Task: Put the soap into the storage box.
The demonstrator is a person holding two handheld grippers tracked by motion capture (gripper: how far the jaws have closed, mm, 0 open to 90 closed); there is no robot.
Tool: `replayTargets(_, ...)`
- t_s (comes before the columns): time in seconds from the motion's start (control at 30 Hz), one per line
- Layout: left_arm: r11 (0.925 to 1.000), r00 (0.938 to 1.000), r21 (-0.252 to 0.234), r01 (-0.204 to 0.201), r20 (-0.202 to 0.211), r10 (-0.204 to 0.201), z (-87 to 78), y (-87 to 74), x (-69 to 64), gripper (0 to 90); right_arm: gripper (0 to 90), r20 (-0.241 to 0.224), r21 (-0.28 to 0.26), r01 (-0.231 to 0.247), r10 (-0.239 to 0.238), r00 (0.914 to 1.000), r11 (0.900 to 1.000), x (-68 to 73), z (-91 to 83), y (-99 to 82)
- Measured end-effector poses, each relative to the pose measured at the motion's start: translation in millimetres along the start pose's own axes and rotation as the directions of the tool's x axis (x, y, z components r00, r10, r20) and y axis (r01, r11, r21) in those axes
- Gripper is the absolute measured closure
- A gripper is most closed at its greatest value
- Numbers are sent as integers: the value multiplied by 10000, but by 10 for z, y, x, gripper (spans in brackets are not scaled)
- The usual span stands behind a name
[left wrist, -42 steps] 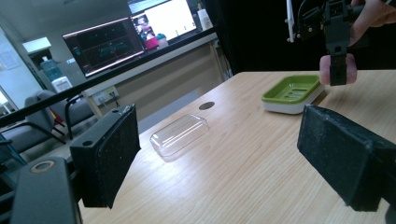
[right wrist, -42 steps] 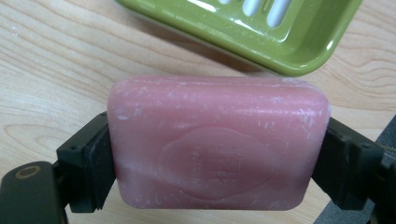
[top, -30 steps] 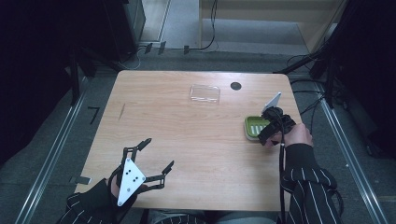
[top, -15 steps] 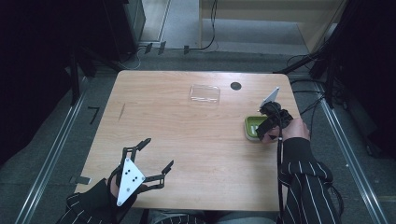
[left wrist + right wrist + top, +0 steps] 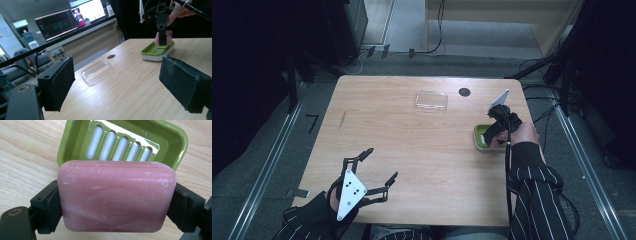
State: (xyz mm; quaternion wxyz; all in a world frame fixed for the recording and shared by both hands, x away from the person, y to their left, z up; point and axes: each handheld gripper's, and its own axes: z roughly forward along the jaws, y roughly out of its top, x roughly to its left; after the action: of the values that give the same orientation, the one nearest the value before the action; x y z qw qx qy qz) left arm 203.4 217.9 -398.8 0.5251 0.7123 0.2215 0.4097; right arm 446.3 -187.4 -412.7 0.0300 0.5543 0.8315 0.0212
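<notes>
Wooden table (image 5: 422, 145), round hole (image 5: 464, 92); monitors (image 5: 72, 18) behind.

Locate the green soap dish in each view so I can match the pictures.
High view: soap dish at the table's right edge, under the right gripper.
Left gripper view: upper right, beyond the clear lid.
Right gripper view: top centre, behind the pink soap.
Shared landmark: the pink soap.

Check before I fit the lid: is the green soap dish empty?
Empty: its slotted tray lies bare, with the pink soap clamped in the right gripper above it.
</notes>
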Motion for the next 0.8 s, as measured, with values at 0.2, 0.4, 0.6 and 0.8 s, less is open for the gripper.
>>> replayTargets(0.2, 10000, 10000, 6, -11, 4, 11, -2, -1, 1, 136, 137, -14, -8, 133, -133, 9999, 9999, 10, 14, 59)
replayTargets(0.4, 10000, 10000, 6, -12, 5, 12, -1, 0, 0, 136, 137, -28, 54, 112, -111, 9999, 9999, 14, 27, 98)
replayTargets(0.6, 10000, 10000, 11, -30, 10, 30, -1, 0, -2, 136, 137, -32, 37, 53, -53, 10000, 10000, -6, 23, 127)
replayTargets(0.8, 10000, 10000, -9, -7, 14, 7, 1, 1, -7, 136, 137, -114, -15, -96, 95, 9999, 10000, -28, 48, 157)
